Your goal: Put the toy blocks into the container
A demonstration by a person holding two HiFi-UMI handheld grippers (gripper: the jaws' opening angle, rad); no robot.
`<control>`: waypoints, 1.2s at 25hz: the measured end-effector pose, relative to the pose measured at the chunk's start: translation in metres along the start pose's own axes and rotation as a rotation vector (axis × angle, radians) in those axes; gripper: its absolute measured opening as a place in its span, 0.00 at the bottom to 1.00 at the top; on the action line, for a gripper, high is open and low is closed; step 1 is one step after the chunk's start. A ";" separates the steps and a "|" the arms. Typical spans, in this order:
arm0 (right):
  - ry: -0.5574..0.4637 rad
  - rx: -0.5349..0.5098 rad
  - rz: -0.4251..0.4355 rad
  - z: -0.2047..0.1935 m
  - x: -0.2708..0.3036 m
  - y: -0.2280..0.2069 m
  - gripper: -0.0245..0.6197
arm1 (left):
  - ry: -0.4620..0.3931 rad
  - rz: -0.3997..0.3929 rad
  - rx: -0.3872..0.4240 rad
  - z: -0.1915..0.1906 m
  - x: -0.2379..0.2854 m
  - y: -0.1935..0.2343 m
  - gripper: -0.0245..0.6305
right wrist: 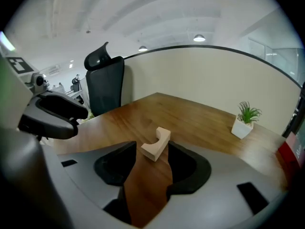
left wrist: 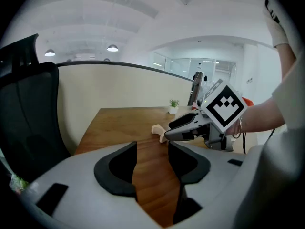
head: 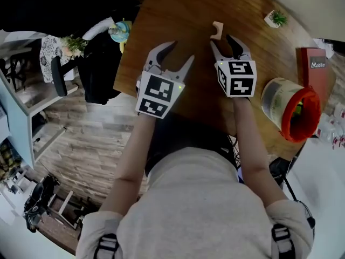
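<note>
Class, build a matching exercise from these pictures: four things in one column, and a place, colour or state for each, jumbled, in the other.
1 wooden block
2 potted plant
3 container
4 left gripper

A white pot, far side of the table
B orange rim, right edge of the table
C jaws apart, nothing between them
D at the right gripper's jaw tips

Pairs: 1-D, 2-A, 3-B, 4-C

Left gripper (head: 181,52) and right gripper (head: 221,43) side by side, angled downward; fingers (head: 163,50) of each apart.
</note>
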State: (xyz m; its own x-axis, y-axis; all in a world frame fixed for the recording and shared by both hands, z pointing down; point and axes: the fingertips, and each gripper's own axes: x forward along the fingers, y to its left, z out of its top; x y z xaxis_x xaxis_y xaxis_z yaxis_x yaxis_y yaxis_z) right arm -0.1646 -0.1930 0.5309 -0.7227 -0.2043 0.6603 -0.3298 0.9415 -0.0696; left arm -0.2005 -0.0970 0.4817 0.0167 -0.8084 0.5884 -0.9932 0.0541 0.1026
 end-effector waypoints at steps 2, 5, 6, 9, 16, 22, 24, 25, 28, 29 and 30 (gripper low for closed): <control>0.005 0.031 -0.022 -0.003 0.008 -0.007 0.36 | 0.006 0.002 -0.009 -0.004 0.003 0.002 0.37; 0.013 0.049 -0.010 -0.006 0.017 -0.007 0.39 | 0.013 0.012 -0.029 -0.009 0.007 0.002 0.37; 0.016 0.047 -0.004 -0.007 0.019 -0.005 0.39 | 0.013 0.014 -0.034 -0.009 0.008 0.002 0.37; 0.025 0.037 -0.006 -0.010 0.026 -0.004 0.38 | 0.005 0.009 -0.039 -0.007 0.011 -0.002 0.37; 0.034 0.042 -0.015 -0.013 0.028 -0.006 0.31 | 0.006 -0.010 -0.031 -0.006 0.012 -0.004 0.37; -0.004 0.049 -0.055 -0.006 -0.001 -0.010 0.30 | -0.003 -0.053 0.004 0.001 0.011 -0.012 0.37; -0.029 0.062 -0.076 -0.001 -0.016 -0.012 0.30 | -0.006 -0.074 0.025 0.006 0.011 -0.017 0.37; -0.042 0.071 -0.089 0.001 -0.023 -0.014 0.30 | -0.010 -0.086 0.037 0.009 0.011 -0.021 0.37; -0.079 0.106 -0.132 0.007 -0.050 -0.023 0.30 | -0.027 -0.128 0.085 0.023 0.011 -0.038 0.36; -0.093 0.117 -0.150 0.009 -0.060 -0.026 0.30 | -0.031 -0.143 0.101 0.027 0.011 -0.044 0.36; -0.109 0.127 -0.167 0.011 -0.071 -0.030 0.30 | -0.035 -0.158 0.117 0.031 0.011 -0.051 0.36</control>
State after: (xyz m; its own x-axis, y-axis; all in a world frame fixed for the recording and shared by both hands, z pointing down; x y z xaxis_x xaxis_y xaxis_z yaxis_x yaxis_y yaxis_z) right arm -0.1105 -0.2094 0.4777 -0.7107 -0.3886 0.5864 -0.5189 0.8524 -0.0639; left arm -0.1530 -0.1266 0.4579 0.1719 -0.8214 0.5439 -0.9851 -0.1423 0.0964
